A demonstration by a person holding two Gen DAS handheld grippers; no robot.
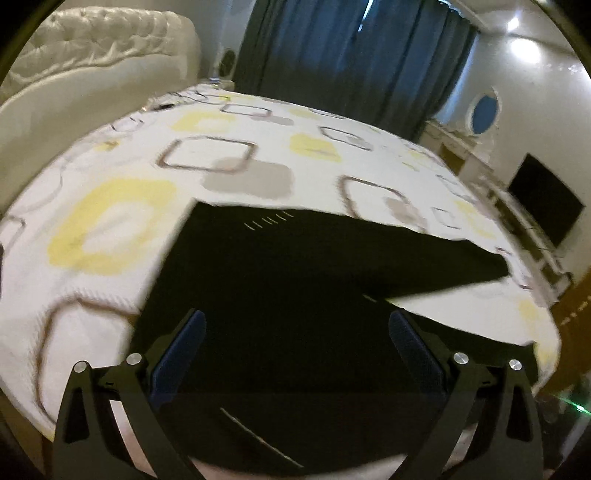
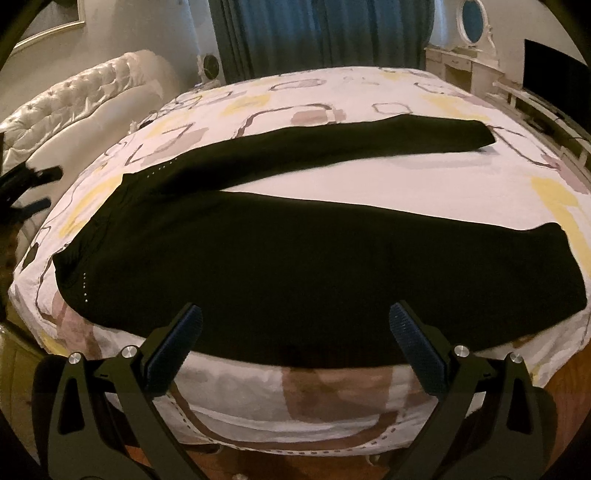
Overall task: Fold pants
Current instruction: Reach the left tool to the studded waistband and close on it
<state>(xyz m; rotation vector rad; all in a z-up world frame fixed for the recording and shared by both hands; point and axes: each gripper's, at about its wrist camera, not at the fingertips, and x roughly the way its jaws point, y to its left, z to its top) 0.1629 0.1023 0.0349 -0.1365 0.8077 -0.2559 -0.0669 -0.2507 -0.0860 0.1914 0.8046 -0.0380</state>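
Black pants [image 2: 280,266] lie spread flat on the bed [image 2: 461,184], waist at the left and both legs splayed to the right in a V. My right gripper [image 2: 295,325] hovers open above the near leg's front edge, holding nothing. In the left wrist view the same pants [image 1: 288,280] fill the lower middle, and my left gripper [image 1: 295,332] stands open over the waist end with nothing between its fingers. The left gripper [image 2: 27,192] also shows at the far left edge of the right wrist view, beside the bed.
The bed sheet [image 1: 110,221] is white with yellow and grey squares. A tufted white headboard [image 1: 92,40] stands at the left, blue curtains [image 1: 351,48] behind. A dressing table with a round mirror [image 2: 472,18] and a dark TV [image 1: 543,210] stand on the right.
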